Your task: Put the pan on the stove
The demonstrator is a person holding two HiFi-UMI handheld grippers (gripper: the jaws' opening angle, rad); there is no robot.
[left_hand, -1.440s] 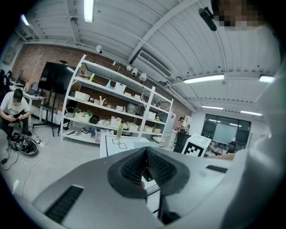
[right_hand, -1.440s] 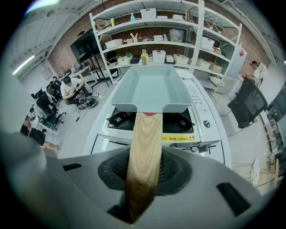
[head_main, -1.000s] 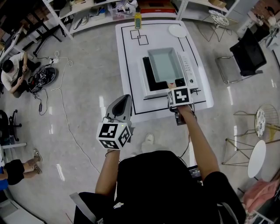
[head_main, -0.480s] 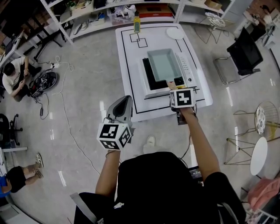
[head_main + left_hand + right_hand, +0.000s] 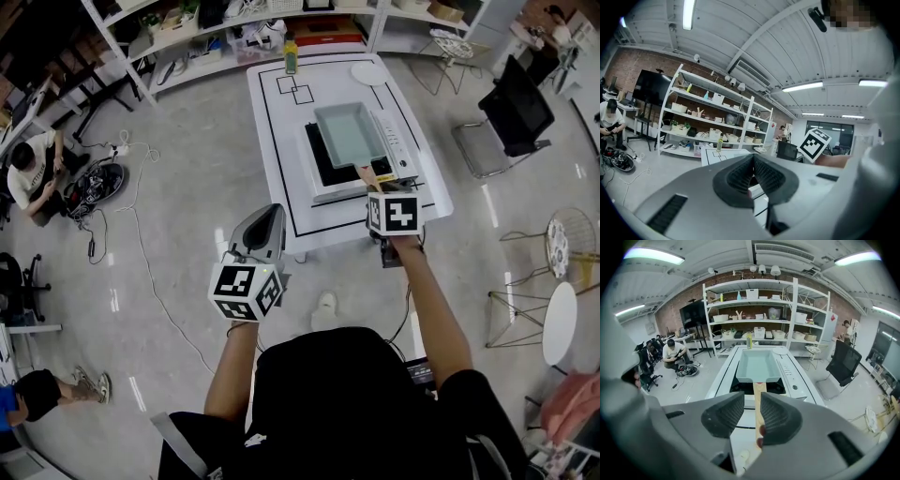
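Observation:
The pale green rectangular pan (image 5: pixel 349 134) (image 5: pixel 758 365) sits on the black-topped stove (image 5: pixel 324 167) on the white table (image 5: pixel 279 141). Its wooden handle (image 5: pixel 367 174) (image 5: pixel 758 394) points toward me. My right gripper (image 5: pixel 382 192) (image 5: pixel 752 401) hovers above the handle's near end. Its jaws stand apart and have just been closing a little. Nothing is between them; the handle shows through the gap, lower down. My left gripper (image 5: pixel 267 214) (image 5: pixel 753 159) is held off the table's near left side, pads together, holding nothing.
A yellow bottle (image 5: pixel 292 56) and a white plate (image 5: pixel 368 73) stand at the table's far end. Shelves (image 5: pixel 216 28) run behind it. A black chair (image 5: pixel 520 112) stands to the right. A person (image 5: pixel 33 173) sits on the floor at the left, among cables.
My right gripper has lifted and drawn back from the pan's handle toward me. The pan has stayed on the stove. My left gripper has hardly shifted.

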